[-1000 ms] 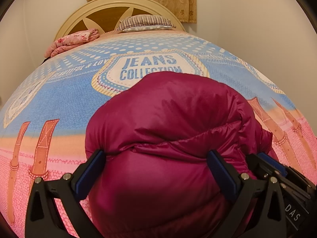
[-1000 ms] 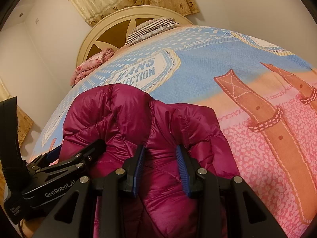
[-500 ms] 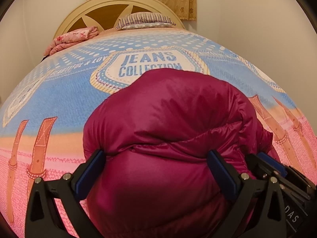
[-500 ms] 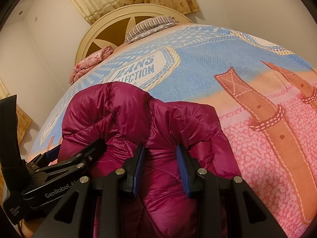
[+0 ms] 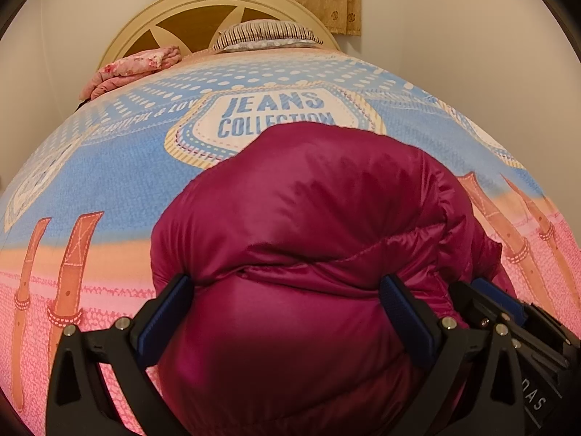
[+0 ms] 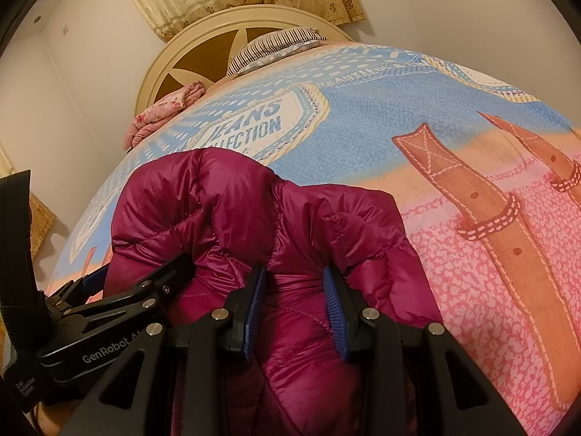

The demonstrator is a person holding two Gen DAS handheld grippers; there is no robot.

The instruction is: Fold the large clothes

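Observation:
A puffy magenta down jacket (image 5: 308, 218) lies bundled on the bed cover (image 5: 109, 181), near its front edge. My left gripper (image 5: 287, 301) has its jaws set wide, with the pads pressed into both sides of a thick roll of the jacket. In the right wrist view, my right gripper (image 6: 294, 305) is shut on a narrower pinch of the jacket (image 6: 225, 210). The two grippers sit side by side and close together. One left finger (image 6: 159, 276) digs into the fabric just left of the right gripper. The jacket's underside is hidden.
The bed cover (image 6: 381, 127) is blue and pink with printed belts and a "JEANS COLLECTION" badge. At the far end are a cream headboard (image 5: 189, 11), a striped pillow (image 5: 265, 32) and a folded pink floral blanket (image 5: 134, 69). Walls close in on both sides.
Hardly anything: the jacket's top edge now overlaps the bottom of the printed lettering a little more. Both grippers keep the same hold in the same place.

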